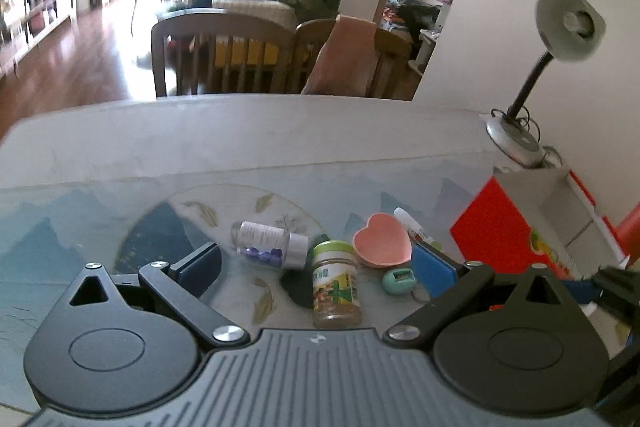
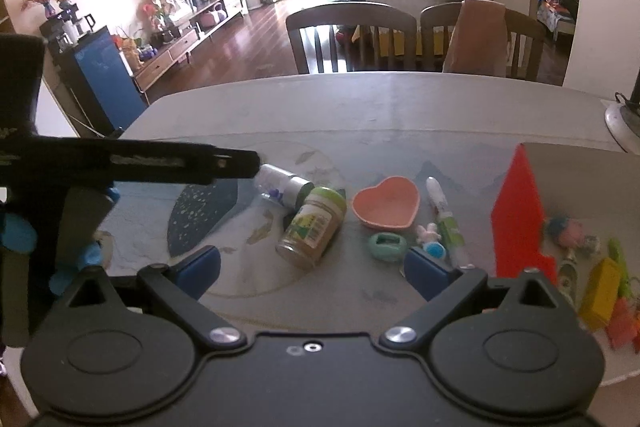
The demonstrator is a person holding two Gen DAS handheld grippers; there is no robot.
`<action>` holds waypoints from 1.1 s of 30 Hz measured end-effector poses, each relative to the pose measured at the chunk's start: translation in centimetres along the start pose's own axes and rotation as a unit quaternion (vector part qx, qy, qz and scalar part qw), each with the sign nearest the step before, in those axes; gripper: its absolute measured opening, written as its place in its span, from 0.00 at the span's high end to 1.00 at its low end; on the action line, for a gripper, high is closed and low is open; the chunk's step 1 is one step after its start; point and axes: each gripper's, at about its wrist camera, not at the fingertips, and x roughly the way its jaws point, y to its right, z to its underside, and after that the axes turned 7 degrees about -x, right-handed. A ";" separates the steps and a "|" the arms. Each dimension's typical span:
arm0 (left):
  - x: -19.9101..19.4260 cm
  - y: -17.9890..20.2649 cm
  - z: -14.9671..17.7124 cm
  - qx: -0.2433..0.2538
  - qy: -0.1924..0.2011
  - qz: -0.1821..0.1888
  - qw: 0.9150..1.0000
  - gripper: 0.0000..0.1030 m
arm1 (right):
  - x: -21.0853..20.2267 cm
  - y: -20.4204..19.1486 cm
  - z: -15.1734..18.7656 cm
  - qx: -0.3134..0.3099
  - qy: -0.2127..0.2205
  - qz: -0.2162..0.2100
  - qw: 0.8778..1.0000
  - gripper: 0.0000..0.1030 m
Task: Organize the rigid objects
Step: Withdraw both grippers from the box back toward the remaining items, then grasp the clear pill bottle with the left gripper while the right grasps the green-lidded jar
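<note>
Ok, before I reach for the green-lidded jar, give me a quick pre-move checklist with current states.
1. Left gripper open, empty: ok.
2. Right gripper open, empty: ok.
3. Green-lidded jar lying on its side, between the right jaws' line: ok.
4. Jar free of neighbours: not ok, clear pill bottle lies against its lid.
5. Pink heart dish apart from jar: ok.
6. Red box has room: cannot tell.

Black tongs [image 1: 316, 267], blue pads [image 1: 432, 269]
</note>
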 end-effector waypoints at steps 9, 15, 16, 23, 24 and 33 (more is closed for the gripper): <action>6.2 -2.4 0.0 0.031 -0.017 -0.040 0.999 0.01 | 6.0 -1.8 -1.1 -0.015 -0.042 0.022 0.999 0.13; 9.1 -2.6 0.4 0.068 -0.034 -0.058 0.995 0.01 | 9.4 -1.7 -1.1 -0.017 -0.073 0.034 0.997 0.22; 9.5 -2.5 0.5 0.080 -0.035 -0.062 0.994 0.01 | 9.8 -1.7 -1.2 -0.016 -0.076 0.034 0.996 0.22; 11.8 -2.3 0.5 0.098 -0.042 -0.069 0.992 0.01 | 11.9 -1.3 -1.8 -0.010 -0.092 0.038 0.995 0.26; 12.1 -2.4 0.5 0.098 -0.043 -0.071 0.992 0.01 | 12.3 -1.2 -1.9 -0.011 -0.097 0.038 0.995 0.31; 13.3 -2.7 0.8 0.102 -0.045 -0.072 0.991 0.02 | 13.8 -0.9 -1.9 0.011 -0.112 0.036 0.993 0.42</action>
